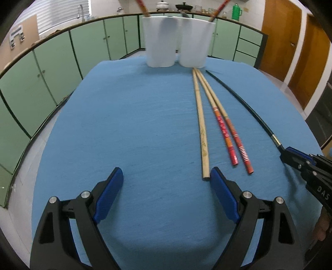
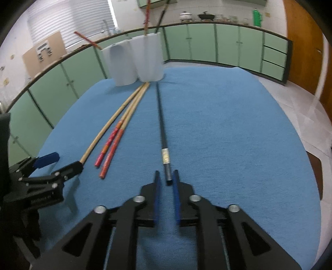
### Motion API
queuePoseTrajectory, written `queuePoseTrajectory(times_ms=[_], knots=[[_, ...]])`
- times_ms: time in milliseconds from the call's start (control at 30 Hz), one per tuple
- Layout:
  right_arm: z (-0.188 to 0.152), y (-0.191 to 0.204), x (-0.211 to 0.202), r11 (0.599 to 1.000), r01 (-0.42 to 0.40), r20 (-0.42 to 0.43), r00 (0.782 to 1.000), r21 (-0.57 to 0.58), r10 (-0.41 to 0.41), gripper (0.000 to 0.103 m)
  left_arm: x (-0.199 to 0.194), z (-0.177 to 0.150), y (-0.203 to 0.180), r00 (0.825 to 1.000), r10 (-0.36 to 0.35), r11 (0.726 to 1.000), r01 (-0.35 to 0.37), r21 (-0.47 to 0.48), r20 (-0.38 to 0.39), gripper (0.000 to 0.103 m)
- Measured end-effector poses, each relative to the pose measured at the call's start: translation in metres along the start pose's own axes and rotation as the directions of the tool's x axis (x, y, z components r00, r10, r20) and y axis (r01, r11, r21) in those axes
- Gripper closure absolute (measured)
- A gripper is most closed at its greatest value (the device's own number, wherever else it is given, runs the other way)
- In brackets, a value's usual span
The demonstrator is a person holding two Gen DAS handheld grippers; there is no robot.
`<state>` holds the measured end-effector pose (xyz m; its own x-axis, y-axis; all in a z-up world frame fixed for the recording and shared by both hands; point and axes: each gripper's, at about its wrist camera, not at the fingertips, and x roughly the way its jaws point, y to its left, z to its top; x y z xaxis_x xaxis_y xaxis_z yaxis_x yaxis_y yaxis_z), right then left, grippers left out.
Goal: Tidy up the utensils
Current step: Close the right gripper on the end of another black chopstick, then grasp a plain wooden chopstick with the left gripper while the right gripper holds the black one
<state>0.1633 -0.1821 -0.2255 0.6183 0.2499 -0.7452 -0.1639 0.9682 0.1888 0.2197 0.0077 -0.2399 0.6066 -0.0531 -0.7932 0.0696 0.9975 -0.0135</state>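
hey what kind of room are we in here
Most likely a kitchen. Green cabinets run under a long counter holding a white pot, a black wok and a green thermos, and a tap stands by the window.
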Motion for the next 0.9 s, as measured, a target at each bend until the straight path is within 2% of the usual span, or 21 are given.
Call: queuePoseTrajectory(times_ms=[100,200,467,700,767,867,900], knots=[[-0.002,0.004,-0.002,0.999,-0.020,-0.004,1.000,-0.043,0.020,0.078,-0.002,-0.002,0.004,1.000,-0.011,1.000,0.011,-0.011,0.006,0.019],[-0.005,0.004,-0.005,0.998,-0.023,-0.006,1.000,-0.060,0.023,0.078,-0.003,-0.004,-0.001,1.000,-0.016,1.000,0.016,0.006,0.006,0.020],[-0.004,0.002,-0.005,0.998,-0.018,-0.008,1.000,-0.058,0.018,0.081,-0.001,-0.001,-0.009,0.999,-0.035,0.999,0.035,0.022,0.014,0.031],[0.003,0.003,0.003,0.998,-0.012,-0.010,1.000,-0.058,0.011,0.084,-0.002,-0.002,-0.023,0.998,-0.067,0.997,0.066,0.047,0.022,0.048],[0.004,0.002,0.004,0.999,-0.006,-0.012,1.000,-0.052,0.006,0.090,-0.001,-0.001,-0.029,0.997,-0.069,0.996,0.067,0.062,0.023,0.050],[0.004,0.001,0.004,0.999,0.003,-0.012,1.000,-0.046,-0.003,0.096,0.000,0.000,-0.032,0.997,-0.067,0.996,0.065,0.062,0.024,0.063],[0.004,0.001,0.004,0.999,0.003,-0.012,1.000,-0.046,-0.004,0.096,0.000,0.000,-0.034,0.998,-0.064,0.996,0.063,0.063,0.026,0.070]])
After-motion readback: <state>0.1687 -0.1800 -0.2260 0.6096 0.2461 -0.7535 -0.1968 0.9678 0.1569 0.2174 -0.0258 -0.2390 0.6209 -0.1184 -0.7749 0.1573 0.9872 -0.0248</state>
